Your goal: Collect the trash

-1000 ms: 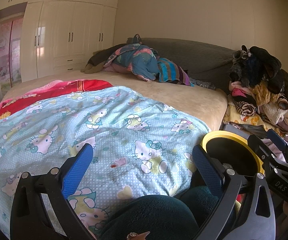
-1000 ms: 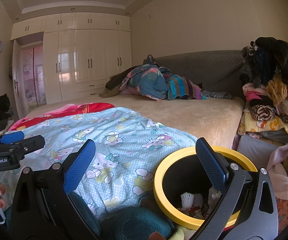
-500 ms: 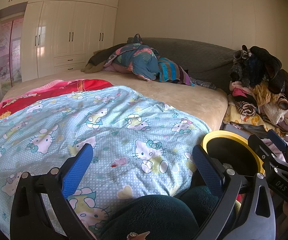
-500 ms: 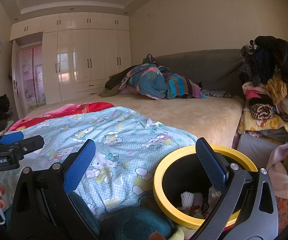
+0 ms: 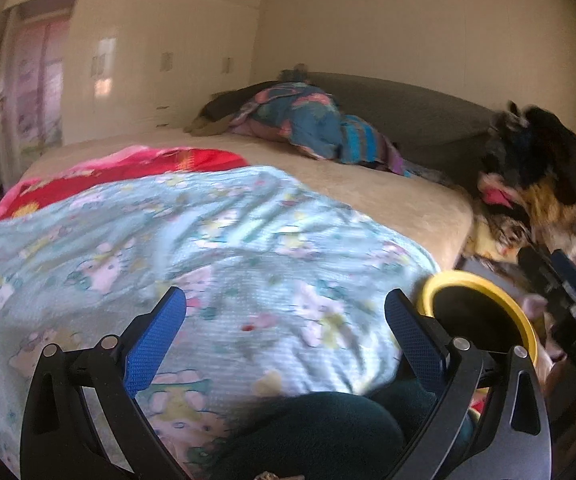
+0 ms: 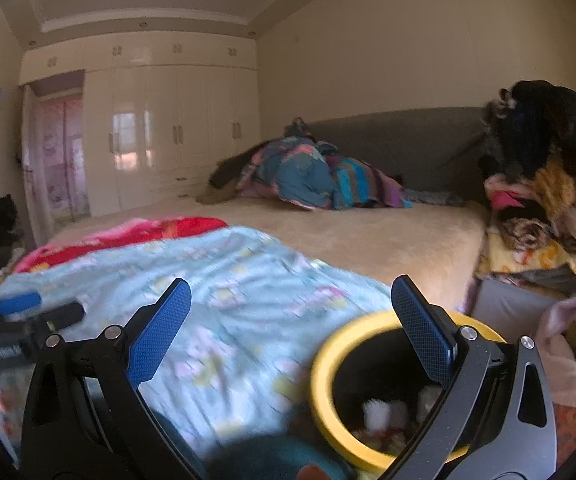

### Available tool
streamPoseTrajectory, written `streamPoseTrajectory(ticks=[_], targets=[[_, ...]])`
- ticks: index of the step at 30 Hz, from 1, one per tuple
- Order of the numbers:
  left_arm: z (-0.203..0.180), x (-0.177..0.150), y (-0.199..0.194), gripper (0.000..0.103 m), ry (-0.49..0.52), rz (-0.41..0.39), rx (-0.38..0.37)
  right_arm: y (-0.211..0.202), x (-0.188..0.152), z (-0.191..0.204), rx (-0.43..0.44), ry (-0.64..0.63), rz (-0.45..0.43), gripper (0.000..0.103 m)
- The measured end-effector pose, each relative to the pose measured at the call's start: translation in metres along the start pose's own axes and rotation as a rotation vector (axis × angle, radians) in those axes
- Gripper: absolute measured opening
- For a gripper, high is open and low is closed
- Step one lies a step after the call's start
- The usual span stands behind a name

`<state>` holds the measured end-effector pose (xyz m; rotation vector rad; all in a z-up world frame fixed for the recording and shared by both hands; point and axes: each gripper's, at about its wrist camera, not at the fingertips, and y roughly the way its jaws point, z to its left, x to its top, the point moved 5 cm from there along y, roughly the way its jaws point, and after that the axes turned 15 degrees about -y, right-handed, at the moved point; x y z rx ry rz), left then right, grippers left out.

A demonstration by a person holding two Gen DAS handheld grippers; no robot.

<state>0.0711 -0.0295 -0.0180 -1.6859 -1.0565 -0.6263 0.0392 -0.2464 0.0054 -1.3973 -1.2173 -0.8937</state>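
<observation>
Bedroom with a big beige bed [image 6: 388,240]; cream wardrobe doors [image 6: 167,140] fill the far wall, grey headboard [image 6: 400,140] at the back. Going left to right: a red blanket [image 6: 127,236] at the left edge; then a light blue cartoon-print quilt [image 5: 207,248] over the near end; a bundle of colourful bedding [image 6: 312,176] further back; a heap of clothes [image 6: 548,184] on the right. The left gripper [image 5: 285,334] hangs over the quilt, blue pads spread wide, nothing between them. The right gripper [image 6: 292,336] is spread wide too, empty, its right finger [image 6: 422,332] over the bin. That yellow-rimmed black trash bin [image 6: 328,392] sits just beside the bed's near right corner; inside there's white crumpled trash [image 6: 382,412] plus some reddish bits, blurry.
</observation>
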Motion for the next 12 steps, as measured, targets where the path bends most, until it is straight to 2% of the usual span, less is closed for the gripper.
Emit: streamPoseTrajectory(ticks=[1,4,6,9,11,12], targets=[[0.011,0.005,0.0,0.097,-0.019,-0.003,0.025,0.005,0.008,0.007,0.024,0.006,-0.003,0.092],[0.088,0.031,-0.004,0.097,-0.116,-0.04,0.178,0.033,0.039,0.058,0.182,0.032,0.021,0.092],[0.149,0.043,-0.009,0.097,-0.173,-0.059,0.316,0.064,0.051,0.121,0.329,-0.012,0.124,0.092],[0.275,0.05,-0.019,0.097,-0.296,-0.059,0.615,0.104,0.052,0.234,0.523,-0.084,0.271,0.092],[0.332,0.046,-0.022,0.097,-0.374,-0.025,0.718,0.122,0.04,0.318,0.634,-0.183,0.348,0.092],[0.364,0.041,-0.02,0.097,-0.419,0.001,0.754,0.129,0.033,0.349,0.652,-0.209,0.384,0.092]])
